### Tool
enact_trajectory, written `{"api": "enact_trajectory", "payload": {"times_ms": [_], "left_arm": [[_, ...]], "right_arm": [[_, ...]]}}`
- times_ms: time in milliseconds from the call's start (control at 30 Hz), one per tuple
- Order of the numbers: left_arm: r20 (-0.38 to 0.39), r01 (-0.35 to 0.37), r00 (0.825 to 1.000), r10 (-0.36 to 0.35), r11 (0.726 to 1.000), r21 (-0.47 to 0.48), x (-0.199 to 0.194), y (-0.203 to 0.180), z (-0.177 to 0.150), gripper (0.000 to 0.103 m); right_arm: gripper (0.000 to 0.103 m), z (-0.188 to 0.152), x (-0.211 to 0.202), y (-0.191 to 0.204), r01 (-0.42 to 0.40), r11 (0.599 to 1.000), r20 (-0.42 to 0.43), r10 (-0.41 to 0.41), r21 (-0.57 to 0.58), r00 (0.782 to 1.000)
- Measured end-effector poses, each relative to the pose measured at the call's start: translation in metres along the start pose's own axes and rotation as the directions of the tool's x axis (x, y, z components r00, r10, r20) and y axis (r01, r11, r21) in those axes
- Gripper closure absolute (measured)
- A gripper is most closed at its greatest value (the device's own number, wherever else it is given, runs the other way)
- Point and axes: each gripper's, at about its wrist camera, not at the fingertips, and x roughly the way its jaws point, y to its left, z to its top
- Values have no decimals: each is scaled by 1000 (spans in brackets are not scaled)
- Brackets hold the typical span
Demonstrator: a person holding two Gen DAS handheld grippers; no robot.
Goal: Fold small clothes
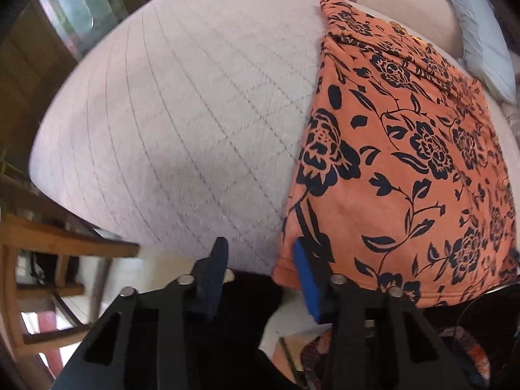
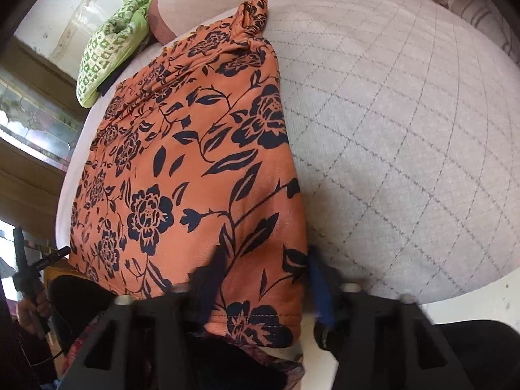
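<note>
Lying across a pale quilted bed cover (image 1: 182, 123) with a stitched diamond grid, the orange floral garment (image 1: 399, 175) is the one task item in reach. In the left wrist view it fills the frame from 1 o'clock down to 5 o'clock, with bare quilt spreading from 9 to 12 o'clock. A green patterned cloth (image 2: 110, 45) sits beyond the garment's far end, at 11 o'clock in the right wrist view, beside a pinkish cushion (image 2: 211, 3). A grey-blue pillow (image 1: 477, 35) rests at 2 o'clock in the left view, and a wooden chair (image 1: 35, 260) stands off the bed at 8 o'clock. Nothing lies on top of the garment.

Its long axis runs from the near hem away toward the gathered, bunched end (image 2: 253, 9) at 12 o'clock in the right view; the straight folded edge faces the open quilt.

The left gripper (image 1: 260, 273) stands wide open, one finger over the quilt's edge and the other over the garment's near corner; whether it touches is unclear. The right gripper (image 2: 266, 289) is also spread wide, straddling the near hem corner, with fabric between the blurred fingers (image 2: 211, 279) but not pinched.
</note>
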Motion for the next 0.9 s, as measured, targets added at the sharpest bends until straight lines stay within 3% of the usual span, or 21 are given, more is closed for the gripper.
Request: {"api": "enact_trajectory", "payload": {"times_ms": [100, 200, 300, 367, 400, 433, 467, 533, 600, 767, 900], "left_arm": [[12, 57, 998, -57, 998, -6, -4, -1, -1, 59], [22, 82, 996, -82, 997, 12, -6, -6, 0, 36], [18, 66, 998, -66, 997, 34, 3, -11, 3, 36], [2, 106, 994, -107, 993, 47, 7, -15, 2, 53], [-19, 113, 994, -112, 992, 56, 10, -19, 1, 72], [-44, 103, 994, -100, 993, 60, 16, -20, 0, 80], [-45, 99, 994, -96, 993, 63, 18, -20, 0, 81], [-31, 132, 991, -130, 989, 71, 14, -17, -3, 94], [-31, 158, 987, -156, 986, 61, 13, -15, 0, 94], [-27, 262, 965, -262, 965, -6, 2, 3, 15, 95], [47, 409, 912, -408, 913, -7, -28, 10, 37, 95]], "right_arm": [[76, -1, 1, -4, -7, 1000, -3, 7, 18, 1000], [76, 1, 1, -7, -19, 999, -12, 19, 42, 1000], [74, 2, 2, -9, -24, 998, -27, 26, 63, 999], [74, 3, 2, -8, -22, 998, -41, 25, 59, 999], [74, 3, 2, -7, -19, 998, -49, 22, 56, 999], [74, 3, 2, -6, -18, 998, -55, 21, 53, 998], [74, 4, 2, -5, -17, 999, -57, 20, 48, 998], [81, 3, 2, -1, -4, 1000, -62, 5, 22, 998], [94, 2, -1, 3, -8, 1000, -60, 9, 9, 998], [96, 14, -29, 6, -158, 987, 11, 157, 31, 987], [96, 34, -62, 9, -294, 955, 100, 289, 38, 952]]}}
